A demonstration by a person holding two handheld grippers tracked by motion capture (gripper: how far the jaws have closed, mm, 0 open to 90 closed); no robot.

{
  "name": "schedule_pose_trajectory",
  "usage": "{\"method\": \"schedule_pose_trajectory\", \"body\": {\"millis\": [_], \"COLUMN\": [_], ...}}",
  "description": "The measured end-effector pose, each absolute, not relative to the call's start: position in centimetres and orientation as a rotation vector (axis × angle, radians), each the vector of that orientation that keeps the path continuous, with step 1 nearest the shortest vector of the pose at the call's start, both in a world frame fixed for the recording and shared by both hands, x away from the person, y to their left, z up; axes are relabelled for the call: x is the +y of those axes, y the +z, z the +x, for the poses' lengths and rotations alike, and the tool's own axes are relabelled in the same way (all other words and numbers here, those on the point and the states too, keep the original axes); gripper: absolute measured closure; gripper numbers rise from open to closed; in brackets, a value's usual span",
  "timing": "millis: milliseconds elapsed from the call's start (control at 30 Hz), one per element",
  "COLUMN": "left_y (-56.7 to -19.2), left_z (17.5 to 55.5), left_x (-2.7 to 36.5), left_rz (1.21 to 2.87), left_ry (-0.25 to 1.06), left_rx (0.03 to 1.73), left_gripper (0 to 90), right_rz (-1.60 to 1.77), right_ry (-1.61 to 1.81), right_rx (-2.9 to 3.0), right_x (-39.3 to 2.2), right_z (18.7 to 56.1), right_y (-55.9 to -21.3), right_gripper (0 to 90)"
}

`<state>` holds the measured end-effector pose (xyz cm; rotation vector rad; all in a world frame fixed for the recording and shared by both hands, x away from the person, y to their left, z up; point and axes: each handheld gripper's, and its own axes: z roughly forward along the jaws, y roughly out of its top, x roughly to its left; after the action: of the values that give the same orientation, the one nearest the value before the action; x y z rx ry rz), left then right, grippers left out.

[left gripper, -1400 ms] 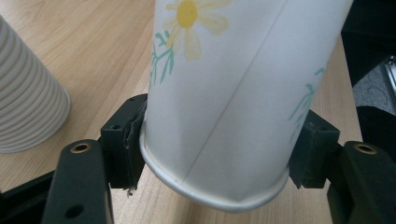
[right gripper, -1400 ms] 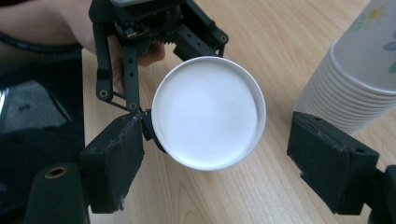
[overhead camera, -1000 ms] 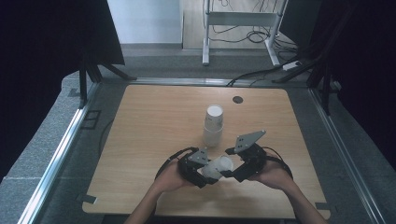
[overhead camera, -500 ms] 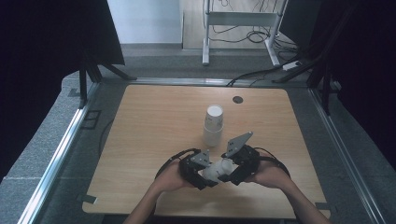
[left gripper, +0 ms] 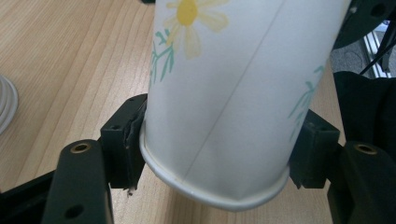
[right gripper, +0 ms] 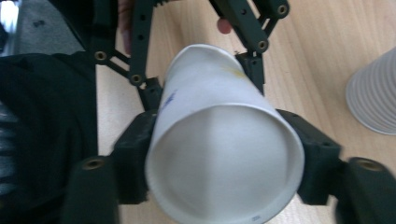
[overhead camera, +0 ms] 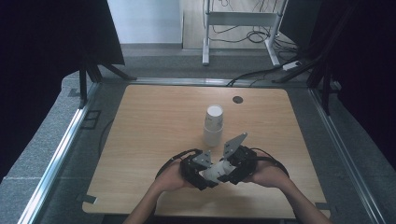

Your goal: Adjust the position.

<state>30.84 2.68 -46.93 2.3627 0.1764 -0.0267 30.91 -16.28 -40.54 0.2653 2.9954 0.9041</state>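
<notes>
Near the front edge of the wooden table [overhead camera: 140, 121], from left to right: left gripper [overhead camera: 201, 171], clamped on a white paper cup [overhead camera: 215, 170] near its rolled rim, one jaw pressed to each side in the left gripper view; cup [left gripper: 233, 93] lying sideways between both tools, yellow flower and green sprigs printed on its wall; right gripper [overhead camera: 232, 169], jaws hugging the same cup [right gripper: 224, 154] at the other end, seemingly gripping rather than merely touching, though contact looks blurred there. Farther back, near the table's middle, well apart from both hands: upside-down stack of white cups [overhead camera: 214, 125]. Beyond that, small dark disc [overhead camera: 238, 99] set in the tabletop
</notes>
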Motion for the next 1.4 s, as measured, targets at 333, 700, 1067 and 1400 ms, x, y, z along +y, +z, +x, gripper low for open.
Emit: {"method": "schedule_pose_trajectory", "body": {"millis": [333,700,1067,1400], "left_y": [-46.8,-46.5,-46.2,-46.0], "left_z": [31.0,31.1,31.1,31.1], "left_x": [2.9,4.0,5.0,5.2], "left_rz": [2.311,2.206,2.115,2.076], "left_ry": [-0.04,-0.061,-0.059,-0.054], "left_rx": [0.194,0.232,0.247,0.237], "left_gripper": [16.6,14.1,15.6,16.7], "right_rz": [0.309,0.386,0.43,0.455], "right_ry": [0.963,1.163,1.336,1.483], "right_rx": [2.973,2.904,2.823,2.748], "right_x": [-16.7,-18.2,-19.7,-20.7], "right_z": [30.8,30.9,30.6,30.3], "right_y": [-40.3,-40.1,-40.4,-41.3], "right_gripper": [36.7,36.5,36.5,36.5]}}
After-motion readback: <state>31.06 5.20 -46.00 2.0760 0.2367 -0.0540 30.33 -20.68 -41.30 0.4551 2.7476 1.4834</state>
